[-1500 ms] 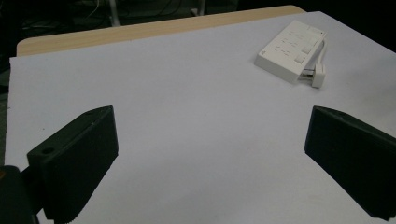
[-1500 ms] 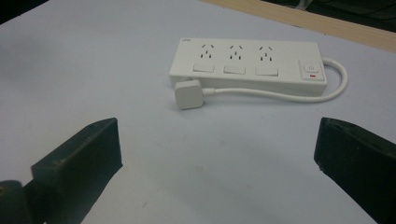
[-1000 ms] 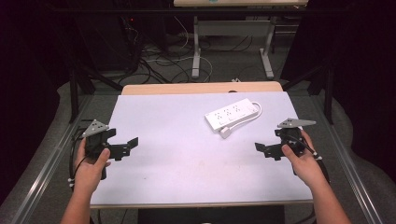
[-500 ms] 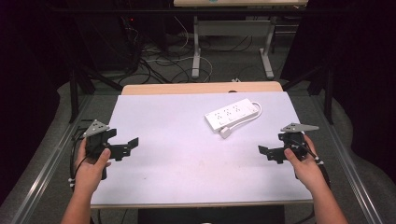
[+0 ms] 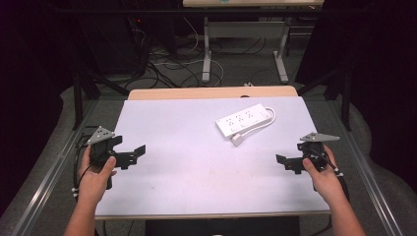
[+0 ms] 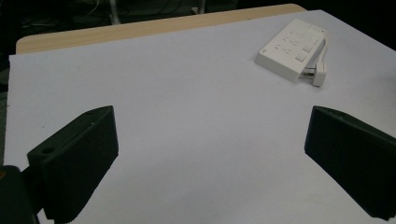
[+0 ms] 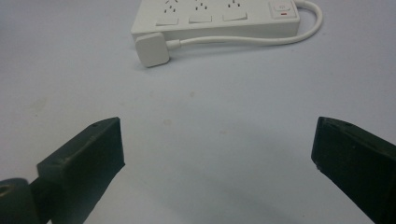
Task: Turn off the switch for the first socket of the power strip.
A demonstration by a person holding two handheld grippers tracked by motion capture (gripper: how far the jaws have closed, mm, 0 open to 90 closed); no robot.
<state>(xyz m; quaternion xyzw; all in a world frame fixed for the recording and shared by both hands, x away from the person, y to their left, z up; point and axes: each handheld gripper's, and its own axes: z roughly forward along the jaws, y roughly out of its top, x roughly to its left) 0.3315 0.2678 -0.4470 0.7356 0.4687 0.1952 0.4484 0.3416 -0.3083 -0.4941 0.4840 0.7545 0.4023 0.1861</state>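
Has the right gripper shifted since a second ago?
Yes, slightly. The right gripper has drifted back toward the person and outward, away from the power strip, which stays put.

Power strip (image 7: 219,16) top edge cropped

No legible text, brand or number anywhere. White power strip (image 7: 219,16): socket faces and switch (image 7: 281,8) carry no readable marking; a small red mark sits below the switch, too small to read.
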